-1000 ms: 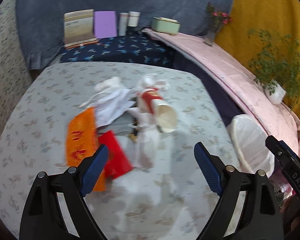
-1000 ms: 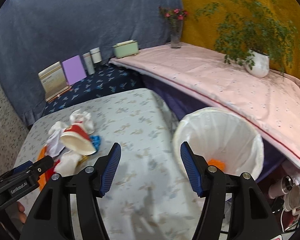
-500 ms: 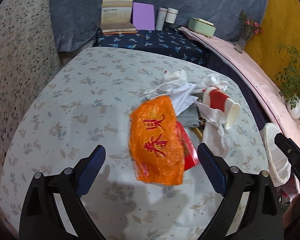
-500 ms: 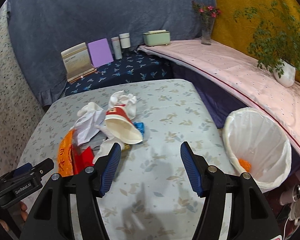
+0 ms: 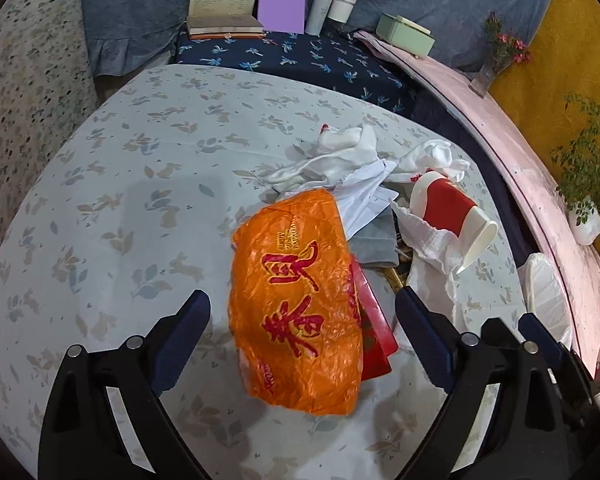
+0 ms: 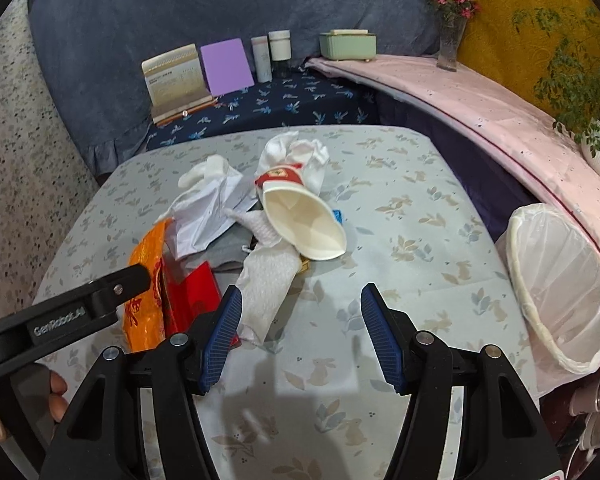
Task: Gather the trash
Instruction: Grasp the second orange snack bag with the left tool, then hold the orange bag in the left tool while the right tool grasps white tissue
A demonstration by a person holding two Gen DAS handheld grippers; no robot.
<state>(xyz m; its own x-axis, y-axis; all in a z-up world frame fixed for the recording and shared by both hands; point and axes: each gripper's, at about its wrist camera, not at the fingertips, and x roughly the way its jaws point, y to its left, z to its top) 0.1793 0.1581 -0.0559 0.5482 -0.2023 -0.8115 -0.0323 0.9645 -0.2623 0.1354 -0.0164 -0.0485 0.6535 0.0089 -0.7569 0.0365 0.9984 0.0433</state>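
A pile of trash lies on the floral table (image 5: 112, 208). An orange plastic bag (image 5: 300, 300) with red characters lies in front, partly between my open left gripper's (image 5: 302, 338) jaws. A red packet (image 5: 374, 320) lies under its right side. Behind are crumpled white paper (image 5: 340, 156), a white napkin (image 6: 266, 286) and a tipped red-and-white paper cup (image 5: 452, 216), which also shows in the right wrist view (image 6: 304, 220). My right gripper (image 6: 300, 336) is open and empty, its left pad beside the napkin. A white-lined bin (image 6: 560, 284) stands at the table's right.
Books (image 6: 176, 80), a purple card (image 6: 226, 66), two white bottles (image 6: 272, 54) and a green box (image 6: 348, 44) stand on the dark blue shelf behind. A pink-covered ledge (image 6: 480, 108) carries a flower vase (image 6: 450, 46) and a potted plant (image 6: 598, 148).
My left gripper has swung left and moved in over the orange bag. My right gripper has turned from the bin toward the trash pile.
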